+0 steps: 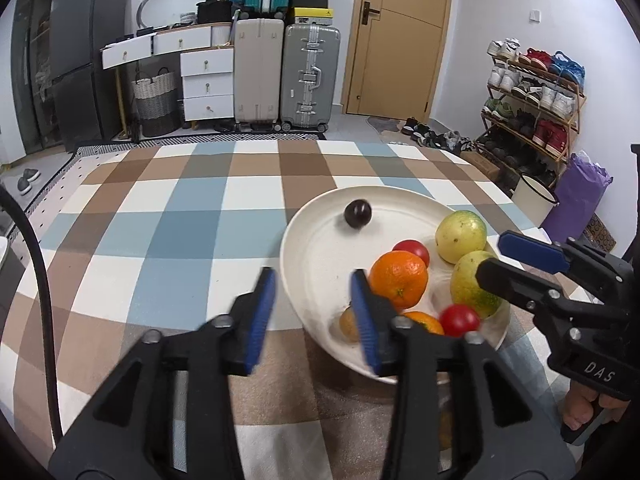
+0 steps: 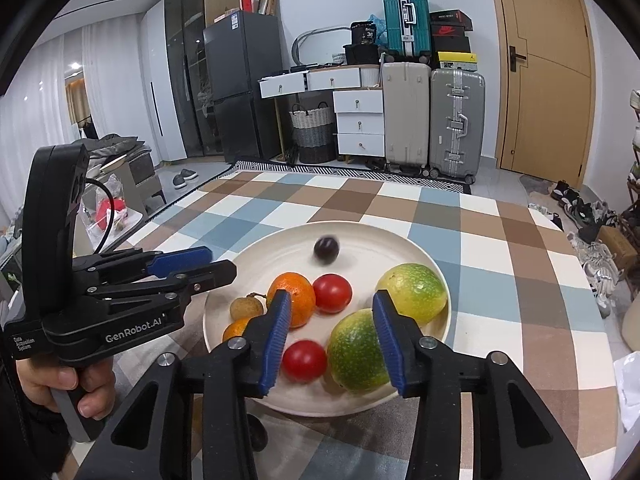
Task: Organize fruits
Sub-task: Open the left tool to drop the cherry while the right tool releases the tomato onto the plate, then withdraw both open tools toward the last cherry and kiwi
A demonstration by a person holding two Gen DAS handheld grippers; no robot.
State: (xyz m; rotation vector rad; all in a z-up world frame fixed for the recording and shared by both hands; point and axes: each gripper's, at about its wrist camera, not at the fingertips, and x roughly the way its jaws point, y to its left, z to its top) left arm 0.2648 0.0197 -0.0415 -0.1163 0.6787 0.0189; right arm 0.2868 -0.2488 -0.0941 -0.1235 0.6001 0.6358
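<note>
Eight fruits: all on my plate (image 2: 404, 240), nothing off it on the checked cloth (image 2: 480, 288).
Dark plum (image 2: 326, 249): blurred, alone at the far side.
Others: oranges, tomatoes, green fruits, clustered near.
My left gripper (image 1: 314, 312): jaws apart, empty, astride the rim.
My right gripper (image 2: 332, 336): jaws apart, empty, above tomato (image 2: 305, 360).
Progress: gathering looks done; perhaps only tidying left.

plate (image 2: 404, 240): smooth, matt cream | bench cloth (image 2: 500, 280): woven checked fabric, matt | tomatoes (image 2: 332, 293): glossy, smooth | oranges (image 2: 294, 298): dimpled skin | hand-held gripper (image 2: 330, 340): matt black plastic, ribbed blue pads, metal screws | dark plum (image 2: 326, 249): shiny
</note>
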